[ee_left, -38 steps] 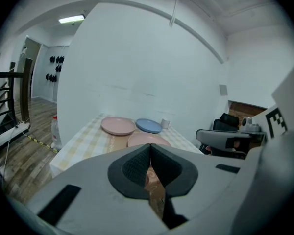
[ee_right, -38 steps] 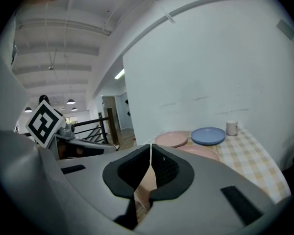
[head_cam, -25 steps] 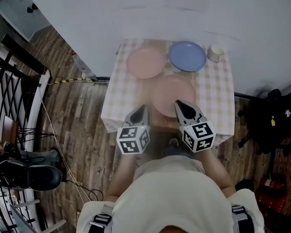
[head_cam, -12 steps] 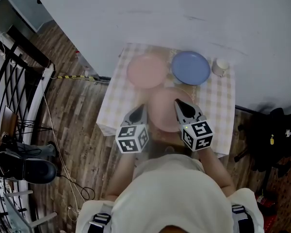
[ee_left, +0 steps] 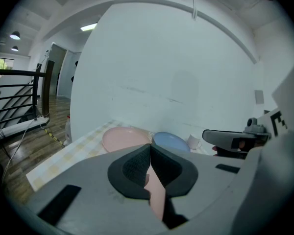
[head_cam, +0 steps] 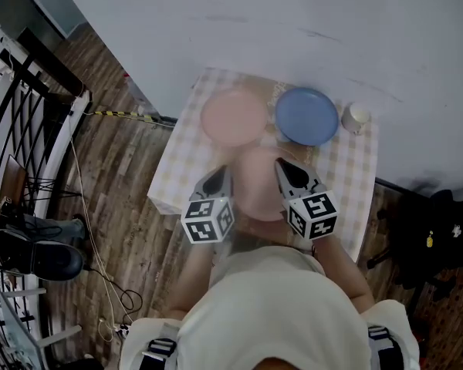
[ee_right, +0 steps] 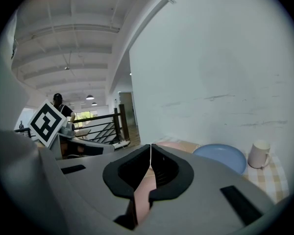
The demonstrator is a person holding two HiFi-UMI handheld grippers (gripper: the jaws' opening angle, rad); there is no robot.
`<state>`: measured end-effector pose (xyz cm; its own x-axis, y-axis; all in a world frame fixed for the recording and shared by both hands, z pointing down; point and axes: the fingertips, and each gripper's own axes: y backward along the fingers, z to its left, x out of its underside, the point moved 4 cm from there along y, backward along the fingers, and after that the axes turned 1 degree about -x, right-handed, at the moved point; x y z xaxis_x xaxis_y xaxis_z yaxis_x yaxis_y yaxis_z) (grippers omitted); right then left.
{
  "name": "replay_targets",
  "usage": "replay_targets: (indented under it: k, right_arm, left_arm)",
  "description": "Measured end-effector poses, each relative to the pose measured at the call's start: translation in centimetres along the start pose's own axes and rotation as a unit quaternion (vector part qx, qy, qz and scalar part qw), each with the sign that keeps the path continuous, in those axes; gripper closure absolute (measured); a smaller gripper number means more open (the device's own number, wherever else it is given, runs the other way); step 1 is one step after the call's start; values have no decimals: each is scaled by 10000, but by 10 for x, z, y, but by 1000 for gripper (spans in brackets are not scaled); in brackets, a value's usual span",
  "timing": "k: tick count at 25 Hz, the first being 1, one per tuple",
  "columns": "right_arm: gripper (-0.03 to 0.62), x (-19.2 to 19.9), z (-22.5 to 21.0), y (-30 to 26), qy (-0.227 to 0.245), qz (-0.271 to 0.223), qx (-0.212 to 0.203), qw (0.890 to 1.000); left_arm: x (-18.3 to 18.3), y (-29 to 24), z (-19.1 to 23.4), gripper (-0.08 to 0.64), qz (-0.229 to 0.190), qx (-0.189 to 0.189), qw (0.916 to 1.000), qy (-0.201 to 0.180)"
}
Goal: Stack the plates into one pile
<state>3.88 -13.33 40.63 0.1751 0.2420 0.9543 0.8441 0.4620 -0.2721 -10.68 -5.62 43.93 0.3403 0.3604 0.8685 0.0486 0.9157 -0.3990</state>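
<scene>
Three plates lie unstacked on the counter (head_cam: 181,160), a far pink plate (head_cam: 233,117), a blue plate (head_cam: 307,117) and a near pink plate (head_cam: 258,177) flanked by the left gripper (head_cam: 224,171) and right gripper (head_cam: 282,165), jaws pressed together and empty, with all stacking seemingly ahead.

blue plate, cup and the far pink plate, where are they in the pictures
blue plate (head_cam: 307,116), head view, middle of its face
cup (head_cam: 357,117), head view, its open top
far pink plate (head_cam: 234,116), head view, middle of its face
</scene>
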Motion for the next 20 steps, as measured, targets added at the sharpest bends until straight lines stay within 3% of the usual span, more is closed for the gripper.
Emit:
replay_targets:
  k: [12,20]
  right_arm:
    - [591,6,-11,-9,-88,144,-63,9998]
    - [591,4,-13,-28,-219,162,151,9995]
  left_arm:
    - [7,0,14,557,115,-289,9994,169]
    - [-8,-17,30,557,198,-114,9997,67]
